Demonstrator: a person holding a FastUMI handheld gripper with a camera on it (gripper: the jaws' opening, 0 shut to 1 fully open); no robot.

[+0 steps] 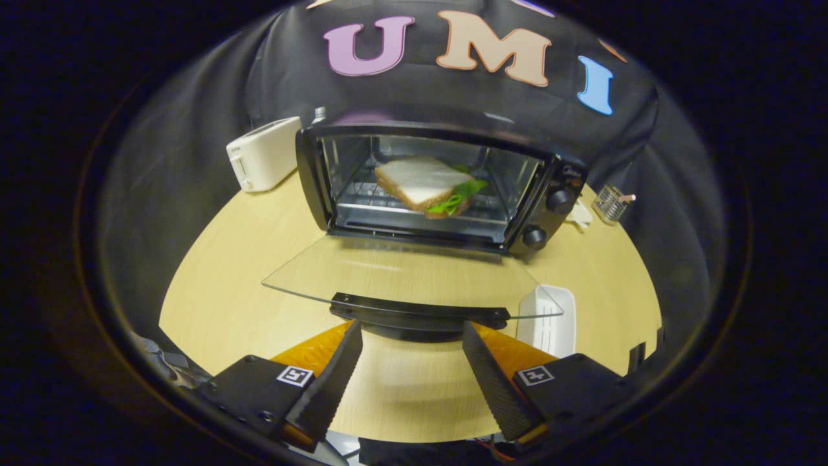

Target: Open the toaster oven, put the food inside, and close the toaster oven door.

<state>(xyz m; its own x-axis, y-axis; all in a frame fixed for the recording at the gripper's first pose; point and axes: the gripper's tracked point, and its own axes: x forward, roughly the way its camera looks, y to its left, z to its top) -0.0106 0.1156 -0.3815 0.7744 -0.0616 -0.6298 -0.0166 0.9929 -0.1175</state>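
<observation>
A black toaster oven [550,188] stands on the wooden table with its glass door [414,278] folded down flat toward me. A sandwich [427,184] of white bread with green lettuce lies on the wire rack inside. The door's black handle [419,316] sits at the door's near edge, just ahead of my fingertips. My gripper [414,333] is open, its two black ribbed fingers [330,382] spread wide below the handle with nothing between them.
A white pop-up toaster [262,155] stands left of the oven. A white tray [550,317] lies under the door's right corner. A small wire basket [610,202] sits at the far right. An orange mat [310,353] lies beneath the fingers near the table's front edge.
</observation>
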